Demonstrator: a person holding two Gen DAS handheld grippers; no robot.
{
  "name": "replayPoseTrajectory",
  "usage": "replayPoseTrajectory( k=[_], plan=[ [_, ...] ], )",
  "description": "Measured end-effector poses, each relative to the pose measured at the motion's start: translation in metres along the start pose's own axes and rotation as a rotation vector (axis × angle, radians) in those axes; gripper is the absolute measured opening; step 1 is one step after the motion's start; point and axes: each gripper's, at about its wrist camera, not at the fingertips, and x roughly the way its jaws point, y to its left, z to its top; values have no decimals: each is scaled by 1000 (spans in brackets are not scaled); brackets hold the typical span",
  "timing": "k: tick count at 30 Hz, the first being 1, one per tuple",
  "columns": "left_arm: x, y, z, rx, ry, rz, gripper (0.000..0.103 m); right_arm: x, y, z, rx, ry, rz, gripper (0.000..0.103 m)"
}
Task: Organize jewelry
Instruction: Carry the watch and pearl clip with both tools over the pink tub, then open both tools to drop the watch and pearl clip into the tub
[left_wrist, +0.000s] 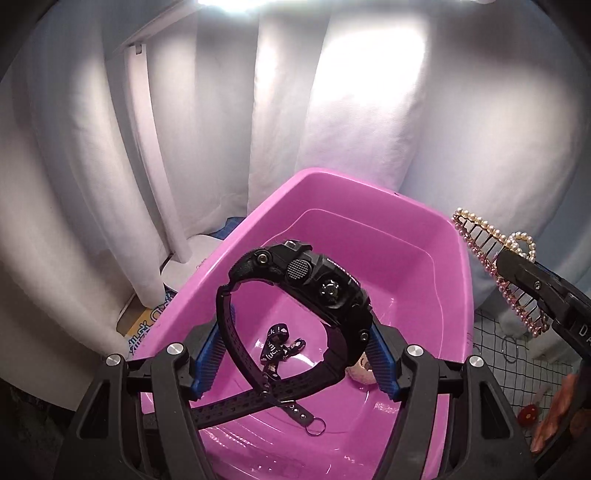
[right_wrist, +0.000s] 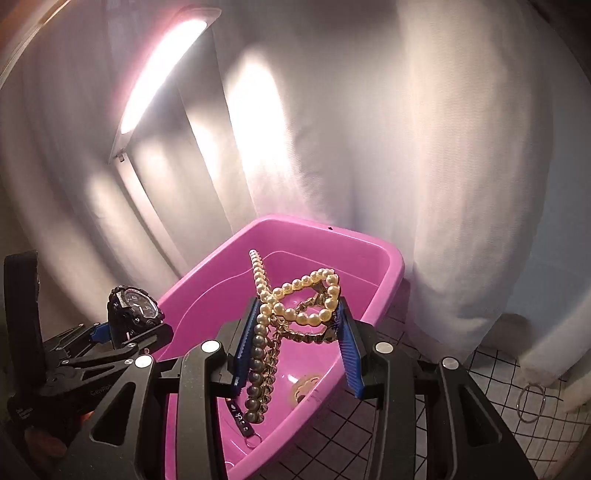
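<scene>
your left gripper (left_wrist: 291, 354) is clenched on a black watch (left_wrist: 314, 288): the blue pads (left_wrist: 207, 363) press the strap on one side and the case on the other, so the watch stands on its edge between them, its dial turned away to the right. the loose strap ends cross under the case and hang down between the fingers. the watch hangs above the pink tub (left_wrist: 458, 295), over its open inside, not touching it. in the tub bottom lies a small black strap (left_wrist: 275, 345) with white letters and a metal ring, and beside it a round pale thing (left_wrist: 364, 371), partly hidden by the right pad. your right gripper (right_wrist: 295, 332) is grasping a pearl comb (right_wrist: 295, 299): the pads (right_wrist: 349, 345) squeeze the heart-shaped pearl part and the gold metal under it, and a row of pearls runs down along the left pad. the comb is also above the tub, near its right wall, in the air. in the left view it shows at the right edge, beyond the tub rim. behind the tub hangs a white curtain (left_wrist: 351, 129), and a lamp (right_wrist: 162, 70) shines at the upper left. on the right of the tub, a thin metal ring (right_wrist: 532, 404) lies on the checked cloth (right_wrist: 480, 373).
</scene>
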Motion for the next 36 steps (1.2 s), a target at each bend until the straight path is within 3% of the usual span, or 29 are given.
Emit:
replayPoseTrajectory(
  k=[5,13,17,27,29,31,36],
  plan=[
    [21,7,-6,-67,75,-3,65,38,21,3,-74,99,28,40],
    [50,12,-8,-100,173,34,66,89,36,-2,-145,258,42,40],
    [55,6,-7,-76,185,67,66,105,32,-6,-149,310,29,40],
    [74,4,-5,-64,264,96,68,127,31,-1,-168,353,-16,40],
    [75,5,-4,-65,274,116,77,127,29,0,-161,347,-28,43],
    [70,4,-1,-63,245,142,92,124,25,2,-151,336,-36,53],
    [67,1,-1,-50,251,151,93,121,20,6,-138,319,-52,55]
  ],
)
